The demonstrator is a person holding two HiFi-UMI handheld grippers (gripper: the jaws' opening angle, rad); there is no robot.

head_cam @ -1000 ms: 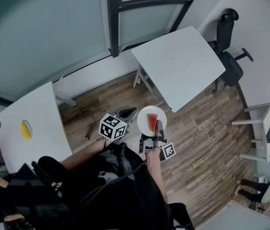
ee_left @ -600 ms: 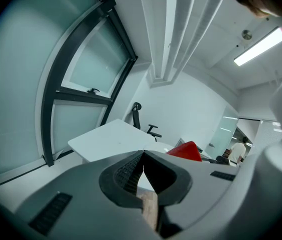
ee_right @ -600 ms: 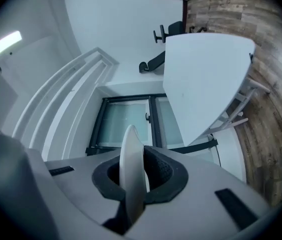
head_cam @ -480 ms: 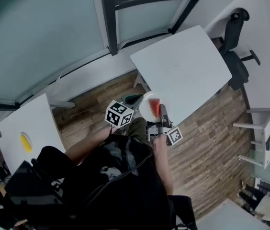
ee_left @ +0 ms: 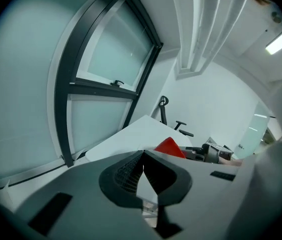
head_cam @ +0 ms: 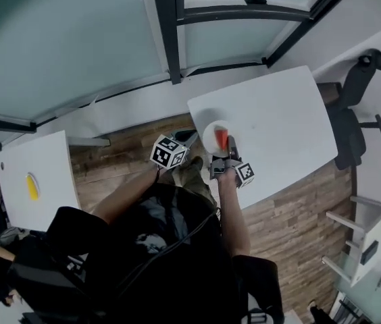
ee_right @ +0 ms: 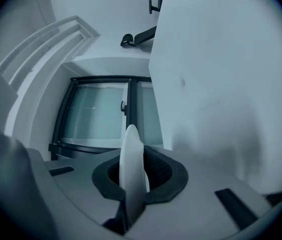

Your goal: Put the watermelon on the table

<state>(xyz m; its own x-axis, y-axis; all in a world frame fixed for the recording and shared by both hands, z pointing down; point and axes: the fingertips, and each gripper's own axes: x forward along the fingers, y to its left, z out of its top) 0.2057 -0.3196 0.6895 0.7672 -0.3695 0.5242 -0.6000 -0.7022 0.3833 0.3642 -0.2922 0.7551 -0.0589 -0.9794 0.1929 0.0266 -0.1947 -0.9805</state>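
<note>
A red watermelon slice (head_cam: 221,138) lies on a small white plate (head_cam: 211,138), which hangs over the near left corner of the white table (head_cam: 278,123). My right gripper (head_cam: 228,152) is shut on the plate's rim. In the right gripper view the plate (ee_right: 131,169) stands edge-on between the pads, with the table (ee_right: 226,84) beyond. My left gripper (head_cam: 189,139) is just left of the plate, off the table edge, its fingertips touching with nothing between them. In the left gripper view (ee_left: 143,154) the watermelon (ee_left: 170,147) peeks over the jaws.
A black office chair (head_cam: 361,93) stands past the table's far right end. A second white table (head_cam: 45,174) at the left carries a yellow thing (head_cam: 32,186). Dark window frames (head_cam: 171,32) line the wall ahead. Wood floor (head_cam: 292,211) runs below.
Both grippers have travelled with the plate from over the floor to the white table. The plate now hangs over the table's corner. The right gripper's hold is unchanged.
</note>
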